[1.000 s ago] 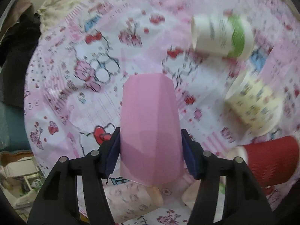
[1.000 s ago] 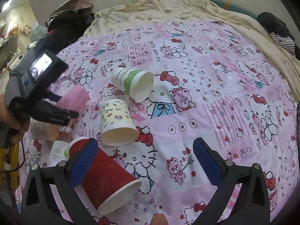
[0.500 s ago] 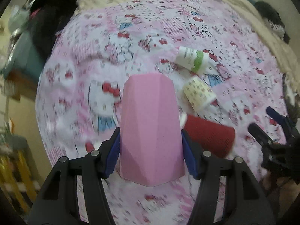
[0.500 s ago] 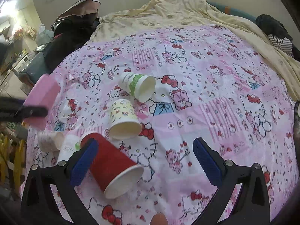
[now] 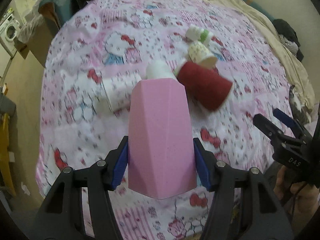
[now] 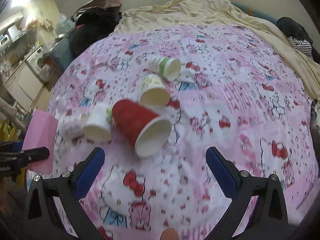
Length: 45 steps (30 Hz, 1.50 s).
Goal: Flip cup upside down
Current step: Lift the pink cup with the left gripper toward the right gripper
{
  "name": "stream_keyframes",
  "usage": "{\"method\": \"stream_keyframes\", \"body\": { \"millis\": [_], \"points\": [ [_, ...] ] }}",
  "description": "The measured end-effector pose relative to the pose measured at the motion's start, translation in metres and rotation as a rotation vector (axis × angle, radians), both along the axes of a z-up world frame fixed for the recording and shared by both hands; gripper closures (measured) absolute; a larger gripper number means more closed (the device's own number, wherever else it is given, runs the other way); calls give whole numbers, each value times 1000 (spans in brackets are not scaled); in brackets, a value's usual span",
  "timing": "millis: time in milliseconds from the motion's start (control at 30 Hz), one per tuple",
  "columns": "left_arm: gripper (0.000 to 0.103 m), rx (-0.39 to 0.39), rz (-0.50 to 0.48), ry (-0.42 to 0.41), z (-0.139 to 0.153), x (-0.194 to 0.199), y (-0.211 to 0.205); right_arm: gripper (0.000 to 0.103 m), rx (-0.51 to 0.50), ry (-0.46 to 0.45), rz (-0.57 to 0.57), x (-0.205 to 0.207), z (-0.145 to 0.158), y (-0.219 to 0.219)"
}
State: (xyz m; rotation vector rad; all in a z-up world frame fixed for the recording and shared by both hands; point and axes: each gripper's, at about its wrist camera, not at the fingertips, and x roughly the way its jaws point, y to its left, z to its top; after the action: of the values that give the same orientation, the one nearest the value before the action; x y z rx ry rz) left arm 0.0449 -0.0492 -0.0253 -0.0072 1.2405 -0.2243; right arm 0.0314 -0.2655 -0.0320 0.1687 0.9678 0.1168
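The left gripper (image 5: 161, 156) pinches a pink faceted cup (image 5: 160, 136) at its sides, lifted above the Hello Kitty bedsheet (image 6: 230, 92). The right gripper (image 6: 155, 172) is spread wide and holds nothing. Just beyond it a red paper cup (image 6: 138, 124) lies on its side among other tipped paper cups.
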Motion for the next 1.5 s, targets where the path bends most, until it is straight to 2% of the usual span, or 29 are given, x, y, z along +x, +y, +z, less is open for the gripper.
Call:
{"method": "stream_keyframes", "body": {
  "millis": [100, 167, 333, 467, 600, 767, 867, 967, 1067, 1267, 1333, 1400, 1500],
  "points": [
    [46, -3, 5, 27, -17, -15, -5, 0, -12, 15, 21, -16, -8, 6],
    [46, -22, 28, 78, -34, -24, -9, 0, -12, 35, 14, -23, -15, 6],
    [46, -74, 55, 195, -64, -34, -23, 0, 32, 88, -48, -34, -31, -8],
    [46, -108, 81, 270, -79, -38, -38, 0, 28, 82, -87, -36, -32, -22],
    [46, -93, 108, 290, -89, -36, -49, 0, 59, 99, -114, -35, -34, -34],
    [46, -73, 101, 303, -98, -35, -53, 0, 49, 83, -112, -33, -31, -33],
    [44, -58, 102, 313, -99, -33, -54, 0, 56, 89, -111, -31, -32, -33],
    [32, -51, 93, 314, -99, -32, -57, 0, 67, 98, -112, -30, -34, -34],
    [32, -23, 64, 279, -94, -32, -62, 0, 67, 97, -117, -29, -34, -34],
    [32, -20, 48, 288, -87, -32, -60, 0, 68, 97, -117, -29, -33, -36],
    [32, -22, 45, 270, -73, -38, -52, 0, 68, 96, -119, -30, -34, -35],
    [32, -31, 45, 200, -48, -45, -39, 0, 70, 101, -123, -29, -34, -36],
    [32, 14, 68, 138, -24, -51, -9, 0, 113, 111, -147, -28, -38, -43]
  ]
}}
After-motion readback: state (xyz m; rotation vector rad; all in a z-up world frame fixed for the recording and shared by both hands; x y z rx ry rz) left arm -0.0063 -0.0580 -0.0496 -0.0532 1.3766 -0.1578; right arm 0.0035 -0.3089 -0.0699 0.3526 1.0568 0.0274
